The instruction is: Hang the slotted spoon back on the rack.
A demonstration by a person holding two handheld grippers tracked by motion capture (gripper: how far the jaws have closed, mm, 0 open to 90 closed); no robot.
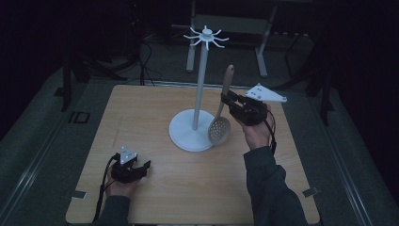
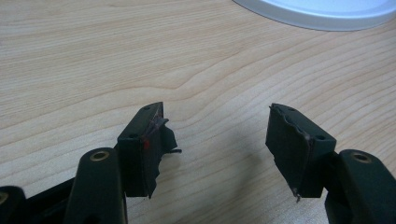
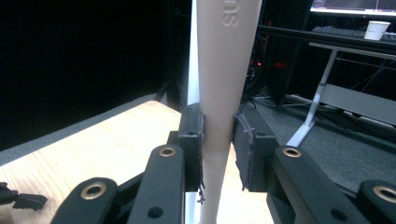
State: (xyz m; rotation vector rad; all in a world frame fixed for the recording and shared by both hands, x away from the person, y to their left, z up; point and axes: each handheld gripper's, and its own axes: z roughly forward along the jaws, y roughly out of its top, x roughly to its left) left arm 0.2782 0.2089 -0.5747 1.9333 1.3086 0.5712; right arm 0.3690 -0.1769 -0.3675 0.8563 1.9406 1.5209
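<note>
Right tongs (image 3: 218, 140) pinch spoon handle (image 3: 224, 70) embossed with partly cropped letters "SU".

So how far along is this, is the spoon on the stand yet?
Not yet. Done: the right gripper has picked up the slotted spoon, jaws shut on its handle, bowl hanging down beside the stand. In hand: it holds the spoon upright near the pole. Left: hanging it from a hook at the top, probably. The left gripper rests open on the table.

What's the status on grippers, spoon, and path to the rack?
Right gripper shut on spoon handle. Left gripper open, low over table. Spoon upright beside rack, hooks free.
</note>
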